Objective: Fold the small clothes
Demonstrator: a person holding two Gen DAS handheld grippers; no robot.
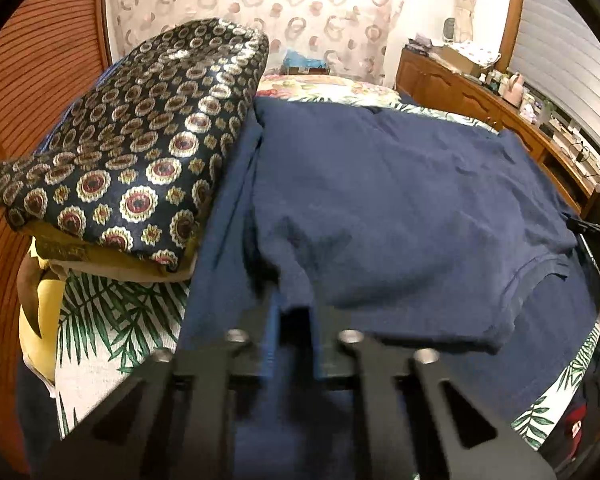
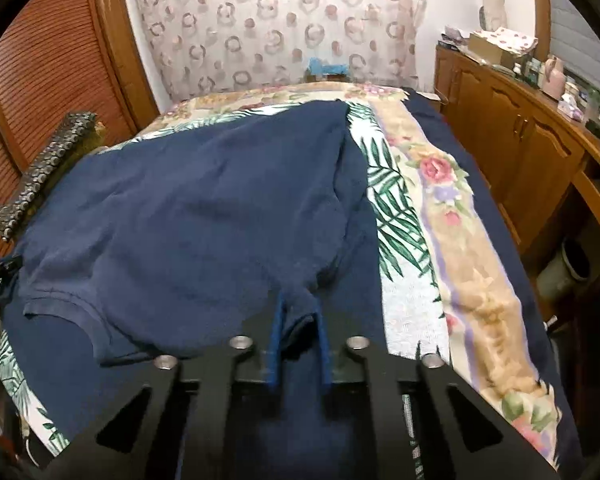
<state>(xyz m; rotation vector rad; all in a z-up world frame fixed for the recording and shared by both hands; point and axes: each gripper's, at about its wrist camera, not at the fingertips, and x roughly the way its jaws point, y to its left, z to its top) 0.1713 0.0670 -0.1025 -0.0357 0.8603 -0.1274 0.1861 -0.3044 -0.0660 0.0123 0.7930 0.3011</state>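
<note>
Nearby, a patterned folded pile [image 1: 132,152] apparently overlaps the navy shirt [image 1: 400,208].

— What's on the bed?
— A navy T-shirt [image 1: 400,200], short-sleeved, spread across the palm-print cover, wrinkled, its near edge doubled over so one hemmed sleeve lies on top.
— Flat?
— Mostly; the near corners are bunched up, pinched at both sides, and the cloth rises there in soft folds.
</note>
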